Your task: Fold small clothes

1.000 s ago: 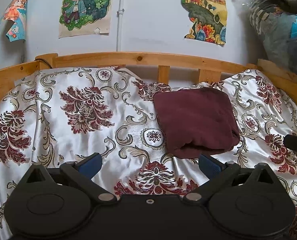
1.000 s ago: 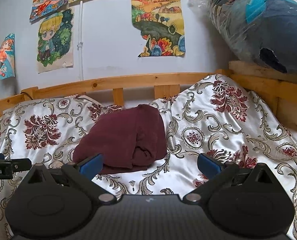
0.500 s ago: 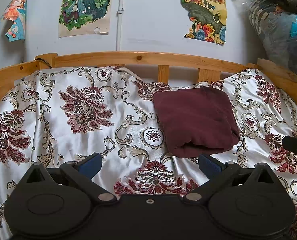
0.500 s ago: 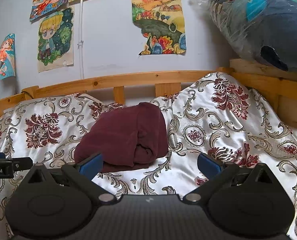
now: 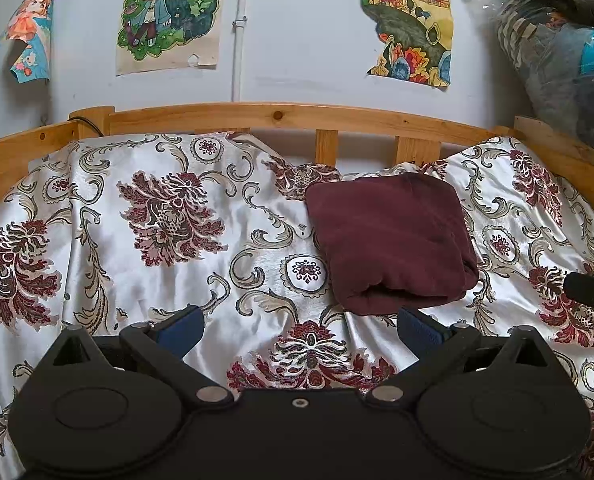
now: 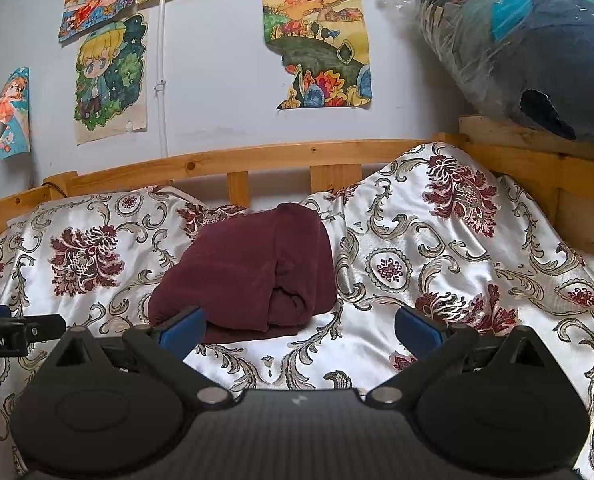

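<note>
The left hand-held gripper (image 5: 299, 326) is held low over the bedspread (image 5: 145, 264) with its blue pads spread wide and nothing between them, probably because the fold is judged finished and no further grasp is wanted. The folded maroon garment (image 5: 393, 240) is seen at about one o'clock in the left view, laid as a compact bundle near the wooden bed rail (image 5: 281, 114), its rolled edge turned toward the camera. The right hand-held gripper (image 6: 299, 326) is likewise wide open and empty, with the bundle at about eleven o'clock. Against the frames a second earlier, almost nothing is changed: the garment is unmoved and both grippers are only slightly shifted.
</note>
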Tool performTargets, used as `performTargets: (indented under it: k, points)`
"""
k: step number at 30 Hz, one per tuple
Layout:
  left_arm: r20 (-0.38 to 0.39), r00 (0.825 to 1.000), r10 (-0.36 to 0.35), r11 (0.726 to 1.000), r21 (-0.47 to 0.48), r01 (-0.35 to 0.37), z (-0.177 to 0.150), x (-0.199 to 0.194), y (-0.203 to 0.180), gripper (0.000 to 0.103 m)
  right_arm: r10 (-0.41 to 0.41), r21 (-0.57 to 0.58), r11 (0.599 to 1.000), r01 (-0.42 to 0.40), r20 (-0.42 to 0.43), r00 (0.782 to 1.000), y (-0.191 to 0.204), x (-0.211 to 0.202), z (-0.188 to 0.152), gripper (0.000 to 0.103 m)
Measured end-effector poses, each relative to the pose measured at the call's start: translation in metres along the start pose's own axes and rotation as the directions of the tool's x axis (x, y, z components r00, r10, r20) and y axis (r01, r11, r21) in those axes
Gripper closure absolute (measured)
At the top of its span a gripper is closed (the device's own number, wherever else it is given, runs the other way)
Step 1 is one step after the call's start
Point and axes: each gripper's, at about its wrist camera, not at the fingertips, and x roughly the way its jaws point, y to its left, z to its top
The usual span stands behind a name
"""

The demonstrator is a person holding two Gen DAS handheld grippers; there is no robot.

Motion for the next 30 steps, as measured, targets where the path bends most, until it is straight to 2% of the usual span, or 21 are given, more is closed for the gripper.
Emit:
performTargets:
  k: [30]
  points:
    - [-0.001,1.000,0.000,1.000,0.002,0.000,-0.0002,-0.0002,-0.0009,0.001,0.000,-0.002,1.000,0.000,-0.008,1.000,0.0026,-0.0001,-0.0010,0.000]
